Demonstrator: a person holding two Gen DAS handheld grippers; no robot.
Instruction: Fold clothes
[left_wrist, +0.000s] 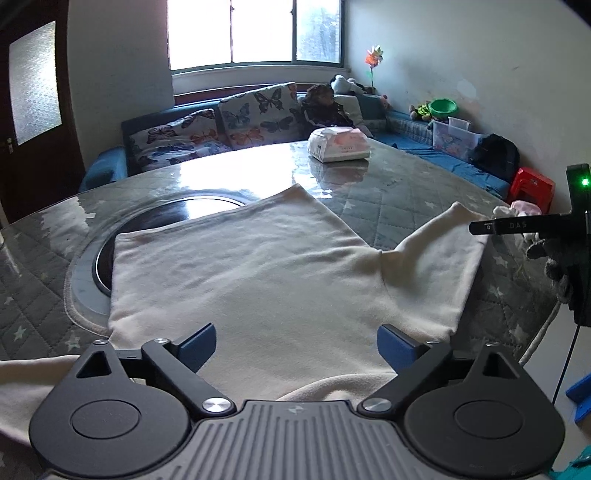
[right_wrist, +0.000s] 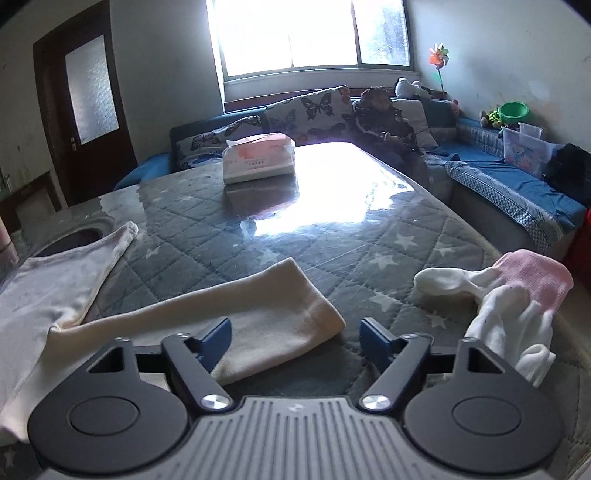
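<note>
The grey quilted, star-printed surface (right_wrist: 369, 236) under a glossy clear cover carries everything, and its near half is given over to the cream-white long-sleeved cotton garment (left_wrist: 258, 266), spread flat and face down, presumably so that folds can be laid cleanly. Its body lies partly over a dark round inset in the surface (left_wrist: 147, 221), the hem toward the window. Its right sleeve (right_wrist: 273, 314) stretches out sideways across the quilting, apart from the body, which suggests the sleeves are yet to be folded in. The cloth looks soft and lightly creased, a little greyed along the hem.

A white plastic tissue pack with pink print (right_wrist: 258, 158) sits well back, clear of the work. A small heap of white and pink socks (right_wrist: 513, 299) waits near the right edge.

The left tool (left_wrist: 295, 349) hovers over the near part of the body, jaws spread wide, gripping nothing. The right tool (right_wrist: 295, 341) is released too, with the sleeve's cuff lying just below its parted jaws.
</note>
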